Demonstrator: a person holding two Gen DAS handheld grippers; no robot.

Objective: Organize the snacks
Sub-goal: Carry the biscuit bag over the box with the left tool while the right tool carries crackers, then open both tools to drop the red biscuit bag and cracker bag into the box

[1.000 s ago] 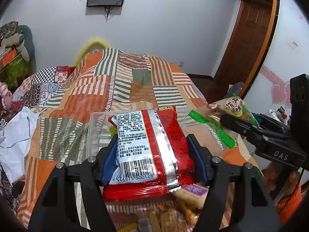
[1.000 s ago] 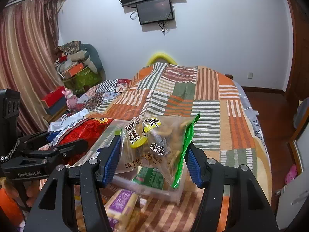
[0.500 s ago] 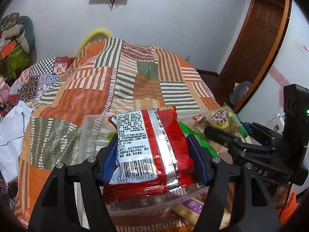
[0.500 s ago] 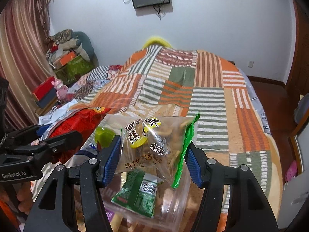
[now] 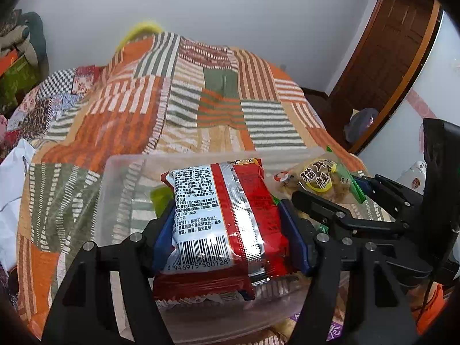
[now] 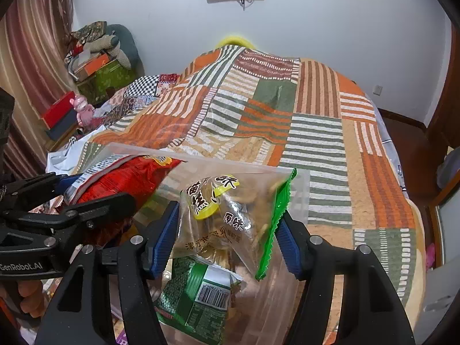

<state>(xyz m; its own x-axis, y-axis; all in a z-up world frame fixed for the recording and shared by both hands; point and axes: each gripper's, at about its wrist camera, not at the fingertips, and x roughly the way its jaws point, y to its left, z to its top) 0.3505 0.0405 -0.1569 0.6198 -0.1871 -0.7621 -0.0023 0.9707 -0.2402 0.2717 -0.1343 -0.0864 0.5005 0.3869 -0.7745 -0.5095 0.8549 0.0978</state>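
Blue pads (image 5: 164, 237) on our left gripper (image 5: 227, 237) press the two long sides of a red foil snack pack (image 5: 227, 215), jaws about half open around it, barcode face up. Our right gripper (image 6: 227, 238) pinches a clear bag of small cakes (image 6: 227, 215) the same way, one pad on the film, the other by its green crimped edge (image 6: 274, 224). Both packs hang over the clear plastic bin (image 5: 120, 178) that sits on the striped patchwork bedspread (image 5: 201, 100); a green packet (image 6: 198, 299) already lies inside, under the cake bag.

We judge both packs light, soft and air-puffed, so they give under the pads, and the glossy film may slide. The cakes look crumbly, so we would squeeze only lightly. Holding across the middle of the body, as now, seems safer than grabbing the thin crimped ends, which would let the pack swing.
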